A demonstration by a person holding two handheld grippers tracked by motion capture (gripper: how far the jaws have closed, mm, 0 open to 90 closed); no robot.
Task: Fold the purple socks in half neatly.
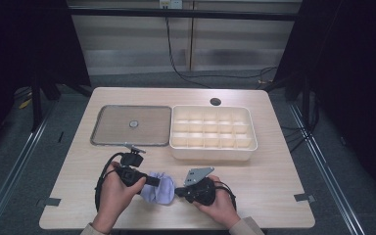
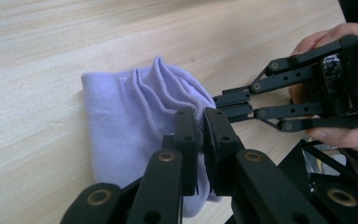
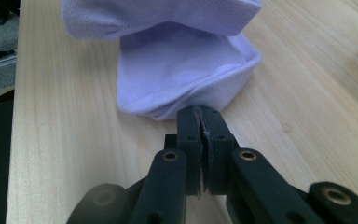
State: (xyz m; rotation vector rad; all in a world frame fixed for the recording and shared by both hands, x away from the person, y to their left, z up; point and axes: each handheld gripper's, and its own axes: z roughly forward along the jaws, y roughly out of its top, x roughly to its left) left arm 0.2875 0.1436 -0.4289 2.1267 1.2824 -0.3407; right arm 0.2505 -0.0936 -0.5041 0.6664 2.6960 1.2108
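- Lavender cloth (image 1: 159, 189): a folded, rumpled piece of knit fabric lying on the wooden table (image 1: 269, 171) near its front edge, between the two grippers.
- Left gripper (image 1: 152, 180): held in the person's left hand (image 1: 115, 193); in the left gripper view its jaws are clenched on a fold of the cloth (image 2: 135, 121) at the near edge.
- Right gripper (image 1: 177, 191): held in the right hand (image 1: 220, 203); in the right gripper view its jaws are pressed together at the hem of the cloth (image 3: 186, 70), pinching its edge.
- White divided tray (image 1: 213, 154): stands behind the cloth, well apart from it.
- Flat grey lid (image 1: 107, 122): lies just beside the tray, on its left.
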